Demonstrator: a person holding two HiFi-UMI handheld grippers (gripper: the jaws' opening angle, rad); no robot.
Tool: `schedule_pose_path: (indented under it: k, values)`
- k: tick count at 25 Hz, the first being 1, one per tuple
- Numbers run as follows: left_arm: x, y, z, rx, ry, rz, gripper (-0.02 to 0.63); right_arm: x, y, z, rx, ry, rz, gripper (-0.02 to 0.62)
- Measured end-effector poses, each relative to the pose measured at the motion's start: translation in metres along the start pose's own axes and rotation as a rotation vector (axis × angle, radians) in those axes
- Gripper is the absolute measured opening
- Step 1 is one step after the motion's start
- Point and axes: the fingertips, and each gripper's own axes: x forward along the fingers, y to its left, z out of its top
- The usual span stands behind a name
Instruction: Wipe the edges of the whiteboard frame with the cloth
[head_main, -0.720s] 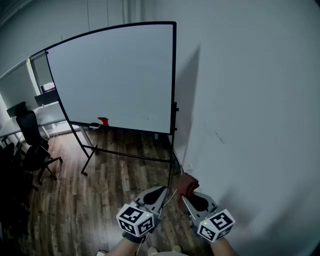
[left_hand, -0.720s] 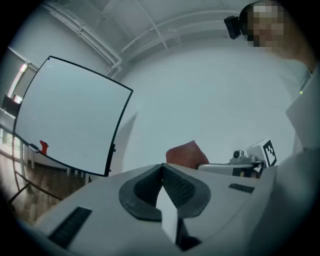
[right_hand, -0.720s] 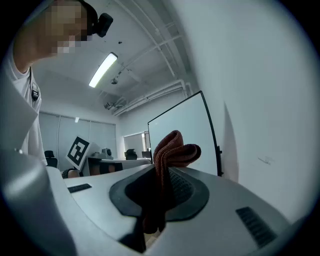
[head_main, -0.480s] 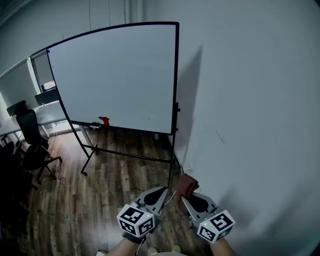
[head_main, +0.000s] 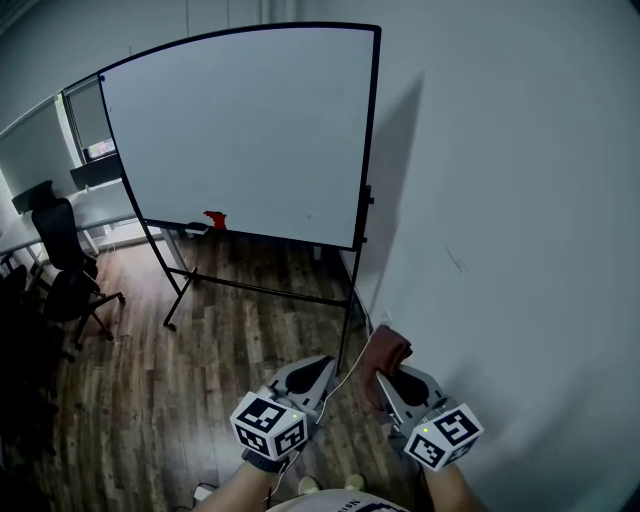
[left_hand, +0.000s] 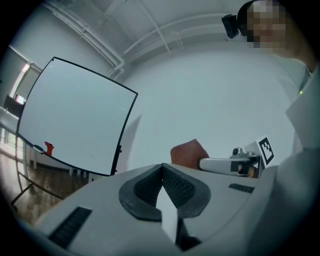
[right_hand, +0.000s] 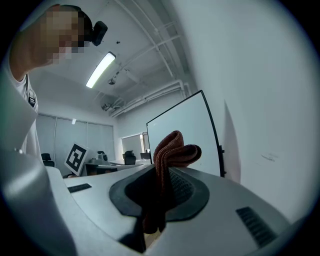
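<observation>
The pale grey, wedge-shaped left gripper and right gripper, low in the frame's centre, have black ribbed pads and white cubes with black square markers. The person wears a white shirt and a black head-mounted camera.

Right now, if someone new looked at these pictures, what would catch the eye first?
The big whiteboard fills the upper left of the head view, close beside the grey wall. Low in front, the right gripper is shut on a reddish-brown cloth, and the left gripper beside it is shut and empty.
</observation>
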Motion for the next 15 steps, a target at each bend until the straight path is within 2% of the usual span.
schedule_pose_path:
  k: [9,15]
  values:
    - [-0.025,0.033,0.005,0.000,-0.010,0.008,0.008,0.028,0.026,-0.005,-0.009,-0.001,-0.004,0.052]
    - [0.002,0.049,0.005,0.021,0.005,-0.005,0.008,0.053,-0.001,-0.004,0.003,-0.020,0.013,0.052]
